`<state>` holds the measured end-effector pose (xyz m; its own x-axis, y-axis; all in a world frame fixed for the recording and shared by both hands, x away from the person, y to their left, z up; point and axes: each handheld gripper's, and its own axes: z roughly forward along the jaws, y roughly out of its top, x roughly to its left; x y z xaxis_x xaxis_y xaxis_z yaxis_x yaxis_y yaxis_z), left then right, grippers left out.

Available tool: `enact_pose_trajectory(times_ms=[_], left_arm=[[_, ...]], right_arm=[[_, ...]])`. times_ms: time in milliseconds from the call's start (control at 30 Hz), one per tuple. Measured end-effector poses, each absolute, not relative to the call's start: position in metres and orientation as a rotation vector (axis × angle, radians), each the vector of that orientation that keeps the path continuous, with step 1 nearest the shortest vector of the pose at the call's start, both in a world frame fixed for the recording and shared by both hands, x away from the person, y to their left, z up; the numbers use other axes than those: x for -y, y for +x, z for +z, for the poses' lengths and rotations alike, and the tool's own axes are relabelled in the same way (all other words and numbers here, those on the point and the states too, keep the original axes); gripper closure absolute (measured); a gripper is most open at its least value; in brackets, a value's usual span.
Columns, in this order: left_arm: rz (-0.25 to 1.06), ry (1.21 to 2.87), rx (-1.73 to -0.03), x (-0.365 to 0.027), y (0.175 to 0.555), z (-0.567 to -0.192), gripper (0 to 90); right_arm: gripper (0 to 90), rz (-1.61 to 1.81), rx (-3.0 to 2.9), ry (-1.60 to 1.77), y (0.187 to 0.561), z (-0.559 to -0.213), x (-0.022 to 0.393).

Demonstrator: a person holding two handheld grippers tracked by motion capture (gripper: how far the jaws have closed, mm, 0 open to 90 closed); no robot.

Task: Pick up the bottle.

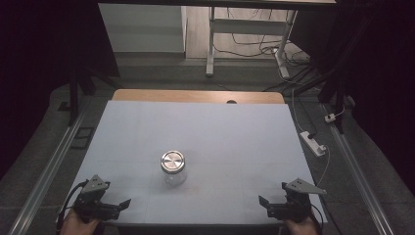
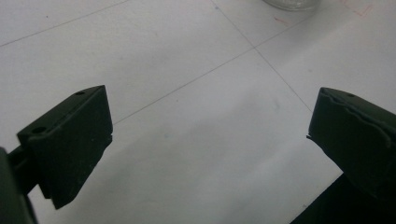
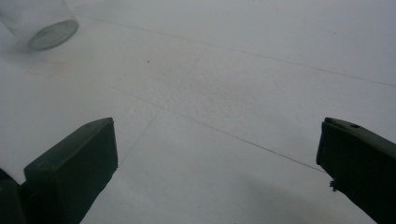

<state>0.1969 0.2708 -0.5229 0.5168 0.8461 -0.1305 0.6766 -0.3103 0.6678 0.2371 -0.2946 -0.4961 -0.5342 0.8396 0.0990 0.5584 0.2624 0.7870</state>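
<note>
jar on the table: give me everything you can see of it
The jar is small, of clear glass, with a round brushed-metal lid on top. It looks empty. It stands upright on the pale table sheet, near the middle and toward the person's side. Nothing touches it: both tongs, left and right, sit open at the near corners, well apart from it.
</note>
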Motion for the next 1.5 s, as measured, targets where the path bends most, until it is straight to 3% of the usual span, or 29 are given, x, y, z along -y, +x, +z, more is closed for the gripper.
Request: enact_pose_trajectory(times_ms=[1033,1500], left_arm=[[0.298,2.067,-1.235,-0.2728,0.1978,-0.5221,0.0],[0.306,2.055,-1.097,-0.2644,0.2004,-0.5144,0.0]], right_arm=[[0.0,1.117,-2.251,1.242,0.2382,-0.4971,0.2899],[0.0,1.111,-2.259,1.244,0.239,-0.4975,0.2897]])
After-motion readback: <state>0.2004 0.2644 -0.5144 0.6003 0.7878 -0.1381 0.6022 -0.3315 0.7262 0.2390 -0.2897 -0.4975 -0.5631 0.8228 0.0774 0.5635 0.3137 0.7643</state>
